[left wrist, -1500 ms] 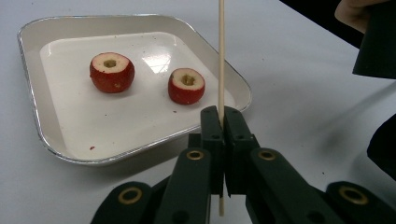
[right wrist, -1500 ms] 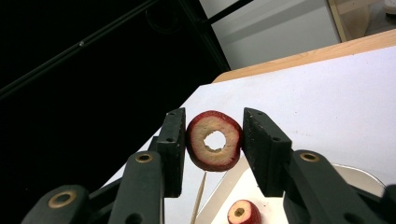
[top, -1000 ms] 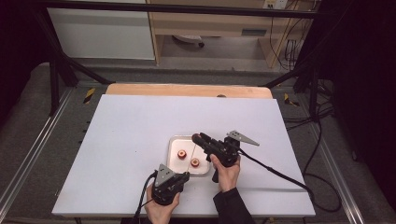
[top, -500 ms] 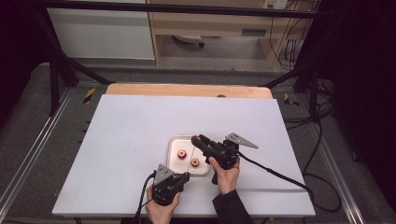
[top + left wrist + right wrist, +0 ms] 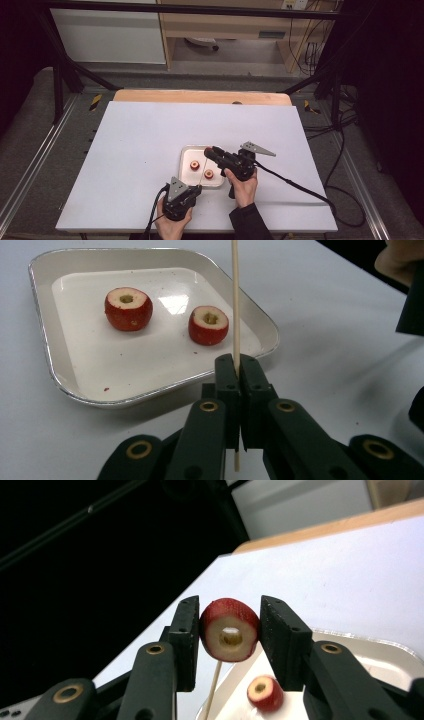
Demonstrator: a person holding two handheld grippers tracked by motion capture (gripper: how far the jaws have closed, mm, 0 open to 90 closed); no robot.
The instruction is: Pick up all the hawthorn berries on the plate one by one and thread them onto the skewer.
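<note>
My left gripper (image 5: 239, 365) is shut on a thin wooden skewer (image 5: 235, 300) that stands upright just in front of the white tray (image 5: 150, 395). Two red cored fruit pieces (image 5: 128, 308) (image 5: 208, 325) lie in the tray. My right gripper (image 5: 230, 611) is shut on a third red cored fruit (image 5: 230, 629), its hole facing the camera, above the skewer (image 5: 214, 690) and the tray (image 5: 370, 655). In the high view the right gripper (image 5: 207, 151) hangs over the tray's (image 5: 187, 177) far edge and the left gripper (image 5: 196, 189) sits at its near edge.
The tray lies on a white tabletop (image 5: 140, 150) with a wooden strip (image 5: 200, 96) along the far edge. Black cables (image 5: 295, 185) trail from the grippers to the right and toward the front. Dark frame bars stand around the table.
</note>
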